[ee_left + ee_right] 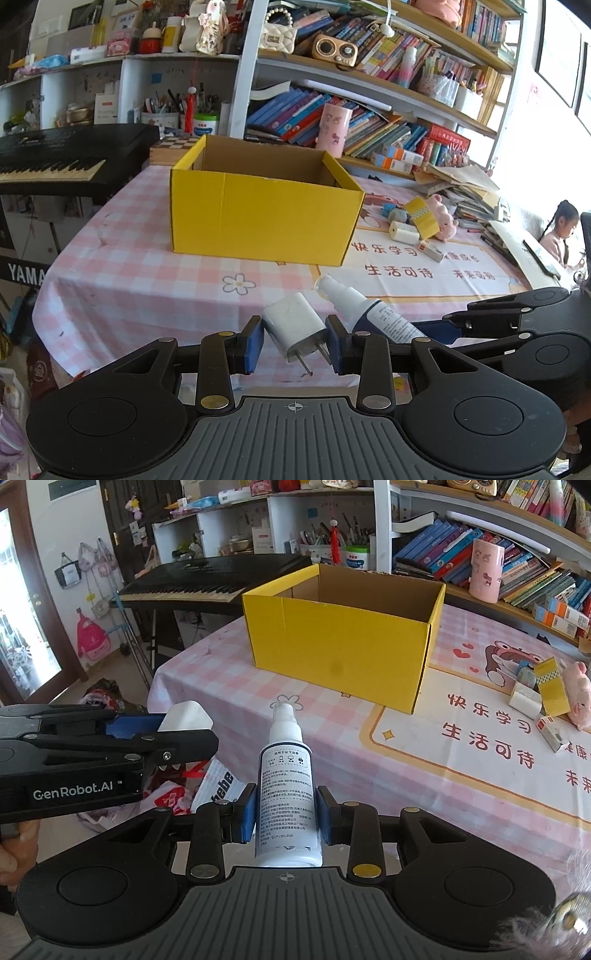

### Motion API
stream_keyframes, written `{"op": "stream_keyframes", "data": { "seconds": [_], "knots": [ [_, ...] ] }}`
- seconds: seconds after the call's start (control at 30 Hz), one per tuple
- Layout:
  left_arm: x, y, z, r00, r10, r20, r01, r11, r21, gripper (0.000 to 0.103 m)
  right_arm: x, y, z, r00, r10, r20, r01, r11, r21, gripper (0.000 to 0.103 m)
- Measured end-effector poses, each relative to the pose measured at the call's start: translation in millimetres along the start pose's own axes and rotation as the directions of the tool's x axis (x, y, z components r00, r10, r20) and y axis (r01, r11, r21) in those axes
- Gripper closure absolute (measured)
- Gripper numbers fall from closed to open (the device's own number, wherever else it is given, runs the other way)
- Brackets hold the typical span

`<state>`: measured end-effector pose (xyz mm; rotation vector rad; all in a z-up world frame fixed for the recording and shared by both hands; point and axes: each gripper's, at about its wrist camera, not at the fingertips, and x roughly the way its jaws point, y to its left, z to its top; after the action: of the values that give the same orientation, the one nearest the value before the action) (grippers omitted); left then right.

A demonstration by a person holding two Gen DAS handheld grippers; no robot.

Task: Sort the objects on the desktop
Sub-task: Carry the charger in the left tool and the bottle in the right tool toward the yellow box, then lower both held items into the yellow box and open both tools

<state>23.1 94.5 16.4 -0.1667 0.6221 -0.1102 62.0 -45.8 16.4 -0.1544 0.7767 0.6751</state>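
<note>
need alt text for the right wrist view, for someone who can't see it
The right tongs grip a white spray bottle with a printed label, pump end pointing away, above a pink checked tablecloth. Ahead stands an open yellow cardboard box; at left the left tongs hold a white plug adapter, and small items lie on a printed mat at right.

Looked like a lived-in family home, probably a kid's study corner. The tabletop (122, 266) had a pink checked cloth with cartoon prints, bookshelves (388, 122) were crammed with children's books, a keyboard piano (70, 158) sat beside it, and little backpacks (91, 638) hung by the door. A child (559, 230) sat off to the side.
</note>
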Motion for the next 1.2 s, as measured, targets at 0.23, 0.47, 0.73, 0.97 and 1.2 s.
{"op": "stream_keyframes", "data": {
  "seconds": [0.23, 0.47, 0.73, 0.97, 1.2],
  "knots": [
    [13, 1, 13, 1.0, 0.012, 0.014, -0.013, 1.0, 0.022, 0.068, 6, -10, 12, 1.0, -0.008, 0.027, 0.007, 1.0, 0.005, 0.073],
    [29, 12, 43, 0.999, 0.025, 0.04, -0.025, 1.0, 0.0, 0.068, 17, -25, 43, 0.999, 0.016, 0.044, -0.016, 1.0, 0.008, 0.073],
    [43, 23, 101, 0.987, 0.052, 0.153, -0.052, 0.999, 0.0, 0.068, 25, -43, 105, 0.988, 0.074, 0.134, -0.071, 0.997, -0.027, 0.073],
    [77, 22, 149, 0.976, 0.101, 0.193, -0.11, 0.993, 0.037, 0.068, 41, -70, 169, 0.978, 0.083, 0.193, -0.064, 0.993, -0.103, 0.073],
    [133, 26, 182, 0.985, 0.106, 0.135, -0.12, 0.988, 0.1, 0.068, 88, -103, 205, 0.987, 0.069, 0.148, -0.041, 0.982, -0.185, 0.073]
  ]
}}
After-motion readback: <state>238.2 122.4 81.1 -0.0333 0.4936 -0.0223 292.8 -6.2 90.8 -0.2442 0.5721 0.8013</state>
